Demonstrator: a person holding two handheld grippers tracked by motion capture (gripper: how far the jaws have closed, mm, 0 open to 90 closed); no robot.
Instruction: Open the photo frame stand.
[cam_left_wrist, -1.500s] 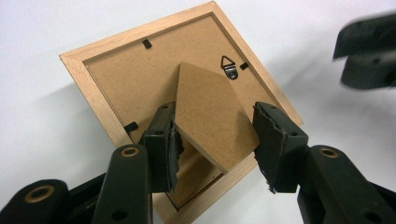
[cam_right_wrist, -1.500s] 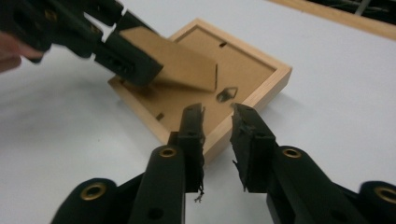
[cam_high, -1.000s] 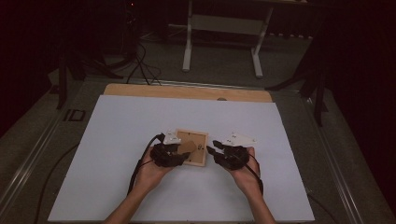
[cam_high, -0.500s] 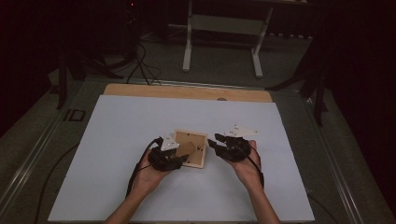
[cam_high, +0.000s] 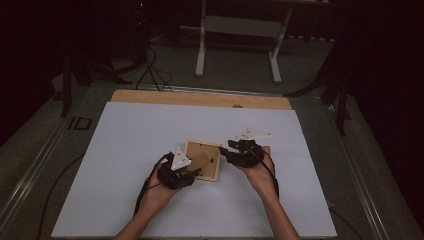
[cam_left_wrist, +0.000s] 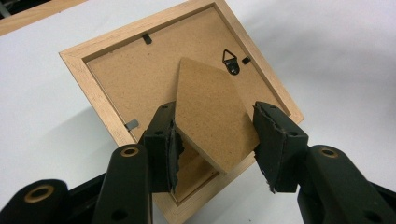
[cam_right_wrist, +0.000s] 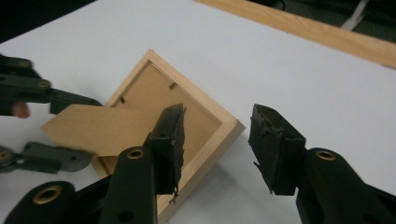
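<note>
The right claw (cam_high: 231, 152) has just let its jaws spread and backed off the picture frame (cam_high: 203, 160), now beside it on the desk (cam_high: 125, 135). The left claw (cam_left_wrist: 215, 140) pinches the frame's easel stand (cam_left_wrist: 210, 116), ready to fold it.

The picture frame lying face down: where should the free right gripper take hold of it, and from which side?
Probably the wooden rim at the corner nearest the right gripper, coming in level from that side. The picture frame lies flat on the white table, so only its raised border offers the jaws an edge. The left gripper already straddles the easel stand, so that part is taken.
</note>
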